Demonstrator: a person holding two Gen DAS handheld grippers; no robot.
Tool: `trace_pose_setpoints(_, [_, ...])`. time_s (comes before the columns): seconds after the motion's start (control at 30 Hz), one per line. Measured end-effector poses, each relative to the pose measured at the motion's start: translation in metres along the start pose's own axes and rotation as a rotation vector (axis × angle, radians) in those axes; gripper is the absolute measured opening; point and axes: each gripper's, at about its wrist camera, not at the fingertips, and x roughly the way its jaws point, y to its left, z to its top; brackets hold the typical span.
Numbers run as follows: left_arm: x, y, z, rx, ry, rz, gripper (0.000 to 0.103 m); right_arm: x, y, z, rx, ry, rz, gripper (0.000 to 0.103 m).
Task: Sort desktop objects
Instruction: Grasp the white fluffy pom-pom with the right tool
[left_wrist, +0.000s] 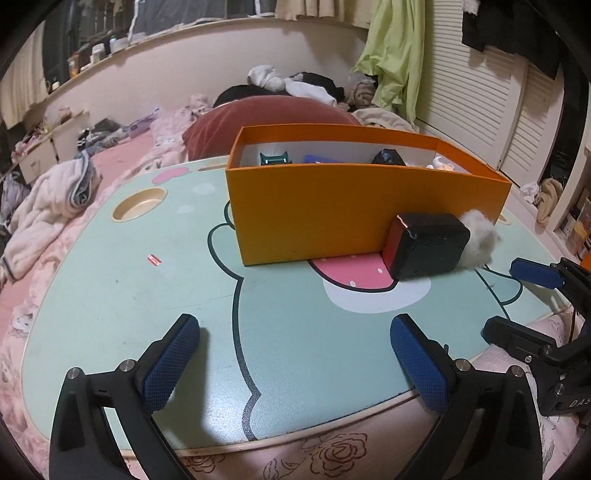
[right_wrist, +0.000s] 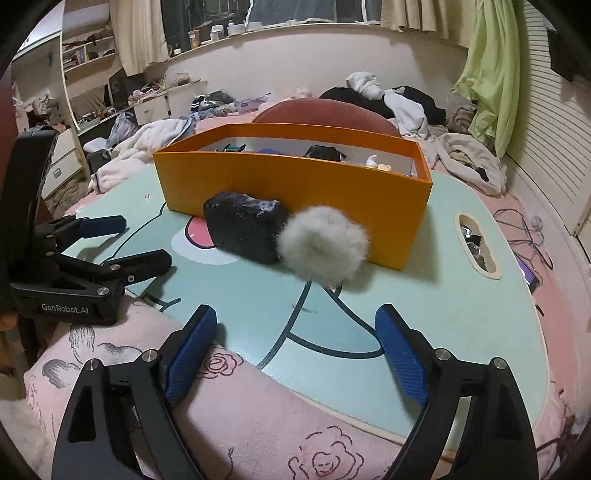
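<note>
An orange box (left_wrist: 317, 218) (right_wrist: 295, 184) stands on the mint cartoon lap table (left_wrist: 129, 295) (right_wrist: 443, 302), with several small items inside. Against its near wall lie a black block with a red end (left_wrist: 428, 245) (right_wrist: 243, 229) and a fluffy white puff (left_wrist: 480, 240) (right_wrist: 323, 247), touching each other. My left gripper (left_wrist: 295, 336) hovers open over the table's near edge, nothing between its fingers. My right gripper (right_wrist: 295, 332) is open too, empty, short of the puff. Each gripper shows in the other view: the right one (left_wrist: 517, 299), the left one (right_wrist: 136, 240).
A tiny red-and-white scrap (left_wrist: 155, 259) lies on the table's left part. A round cup recess (left_wrist: 139, 208) and a slot (right_wrist: 476, 245) are cut into the table. Pink rose-print bedding (right_wrist: 258, 424), a red cushion (left_wrist: 258, 122) and piled clothes surround it.
</note>
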Motion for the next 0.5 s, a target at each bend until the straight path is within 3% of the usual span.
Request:
trace_pose_setpoints(0.27, [-0.002,-0.002,0.0,0.001,0.0,0.002,0.103,0.016,-0.009,-0.003,0.03,-0.026,0.04,0.088])
trace_pose_setpoints(0.5, [-0.002,-0.002,-0.001,0.0,0.0,0.001,0.103,-0.008,-0.025,-0.011,0.155,-0.082,0.123,0.084])
